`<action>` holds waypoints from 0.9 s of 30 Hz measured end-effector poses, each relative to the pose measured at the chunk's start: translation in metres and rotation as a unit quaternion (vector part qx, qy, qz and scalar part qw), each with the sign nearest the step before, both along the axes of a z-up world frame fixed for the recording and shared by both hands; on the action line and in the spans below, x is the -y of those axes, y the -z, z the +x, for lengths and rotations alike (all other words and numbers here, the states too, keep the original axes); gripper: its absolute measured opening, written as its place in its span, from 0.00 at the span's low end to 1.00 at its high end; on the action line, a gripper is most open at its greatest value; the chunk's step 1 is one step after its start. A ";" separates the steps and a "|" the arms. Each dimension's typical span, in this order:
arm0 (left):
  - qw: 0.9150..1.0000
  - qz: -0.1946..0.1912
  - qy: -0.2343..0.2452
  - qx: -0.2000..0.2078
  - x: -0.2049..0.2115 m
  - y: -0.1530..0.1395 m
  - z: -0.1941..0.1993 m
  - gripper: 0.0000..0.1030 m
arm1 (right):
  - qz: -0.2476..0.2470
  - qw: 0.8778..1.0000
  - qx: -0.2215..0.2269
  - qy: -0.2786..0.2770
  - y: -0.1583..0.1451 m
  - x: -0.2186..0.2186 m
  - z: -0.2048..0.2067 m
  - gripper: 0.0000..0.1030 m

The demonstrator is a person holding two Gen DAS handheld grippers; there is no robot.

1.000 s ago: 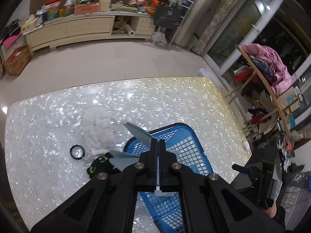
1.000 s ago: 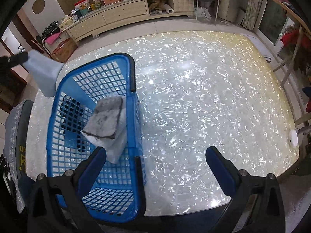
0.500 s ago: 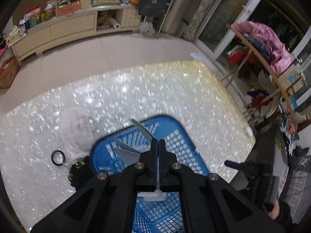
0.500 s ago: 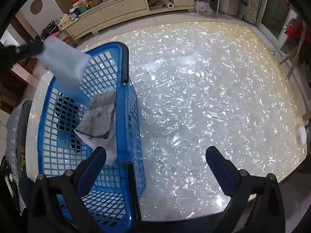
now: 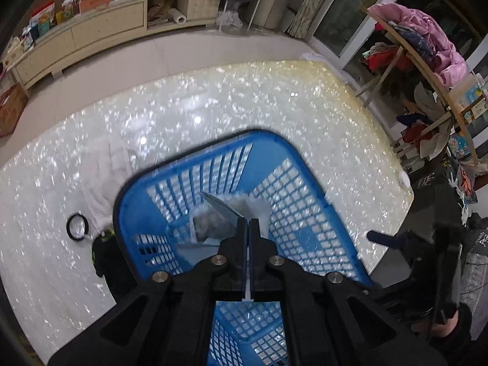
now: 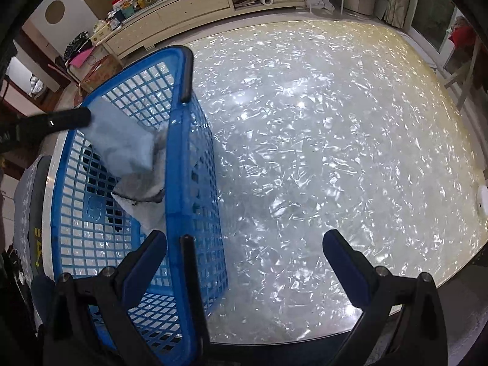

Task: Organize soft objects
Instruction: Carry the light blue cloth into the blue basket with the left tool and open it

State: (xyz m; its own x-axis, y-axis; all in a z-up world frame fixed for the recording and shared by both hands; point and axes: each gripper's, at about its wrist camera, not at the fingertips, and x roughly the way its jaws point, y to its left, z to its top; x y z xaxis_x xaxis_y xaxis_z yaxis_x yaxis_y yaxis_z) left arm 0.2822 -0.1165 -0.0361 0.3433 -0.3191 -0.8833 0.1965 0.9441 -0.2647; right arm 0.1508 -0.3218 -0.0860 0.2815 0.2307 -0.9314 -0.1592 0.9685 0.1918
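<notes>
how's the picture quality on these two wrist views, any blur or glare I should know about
Left wrist view: blue basket rim and the table are smeared by motion blur, and the left tongs are sharp. Right wrist view: sharper, with ceiling-light glare speckling the glossy table, and heavy fisheye bending at the edges in both.

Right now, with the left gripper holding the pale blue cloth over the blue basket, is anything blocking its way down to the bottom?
Partly. A grey and white cloth already lies inside the basket, against its right wall and right under the pale blue cloth that the left gripper holds. It is soft; nothing rigid shows.
</notes>
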 end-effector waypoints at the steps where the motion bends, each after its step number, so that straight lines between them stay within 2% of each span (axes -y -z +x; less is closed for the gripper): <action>1: 1.000 0.003 -0.001 0.006 0.001 -0.005 0.004 0.00 | 0.002 1.000 0.000 0.000 0.000 0.001 0.000 1.00; 7: 0.999 0.010 -0.001 0.036 0.001 -0.029 0.017 0.00 | 0.009 1.000 0.006 0.002 -0.004 0.004 0.004 1.00; 10: 0.999 0.008 0.000 0.045 0.002 -0.031 0.016 0.00 | 0.016 1.000 0.009 0.003 -0.003 0.004 0.005 1.00; 18: 1.000 0.004 -0.003 -0.007 0.005 0.025 -0.011 0.00 | 0.021 1.000 0.003 -0.007 0.002 -0.002 -0.004 1.00; 27: 1.000 0.026 -0.002 -0.013 0.004 0.036 -0.033 0.00 | 0.023 1.000 0.001 -0.007 0.001 -0.004 -0.011 1.00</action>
